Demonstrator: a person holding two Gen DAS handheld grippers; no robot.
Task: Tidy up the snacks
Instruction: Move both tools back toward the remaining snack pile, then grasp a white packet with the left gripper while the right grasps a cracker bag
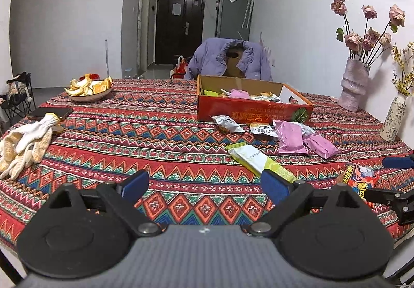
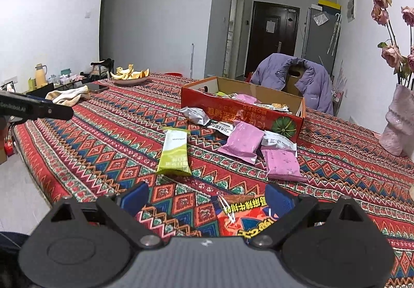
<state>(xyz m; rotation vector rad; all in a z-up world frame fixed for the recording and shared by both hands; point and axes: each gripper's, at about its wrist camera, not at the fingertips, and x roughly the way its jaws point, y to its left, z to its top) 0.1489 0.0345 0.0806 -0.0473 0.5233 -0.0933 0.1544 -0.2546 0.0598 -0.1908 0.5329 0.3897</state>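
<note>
A red cardboard box (image 1: pixel 252 108) (image 2: pixel 240 111) with several snack packs inside stands on the patterned tablecloth. In front of it lie loose packs: a green-white packet (image 1: pixel 258 160) (image 2: pixel 174 153), two pink packets (image 1: pixel 291 138) (image 2: pixel 243 140), silver-white packets (image 1: pixel 226 123) (image 2: pixel 195 114). A red-orange snack bag (image 2: pixel 240 215) (image 1: pixel 358 179) lies on the cloth between my right gripper's (image 2: pixel 207 196) open jaws, touching neither pad. My left gripper (image 1: pixel 204 182) is open over bare cloth, with its right finger beside the green packet's near end.
A bowl of orange peels (image 1: pixel 89 89), a phone (image 1: pixel 50 112) and white gloves (image 1: pixel 24 143) sit at the table's left. Two vases with flowers (image 1: pixel 354 83) stand at the right by the wall. A chair with a purple jacket (image 1: pixel 229 59) is behind the box.
</note>
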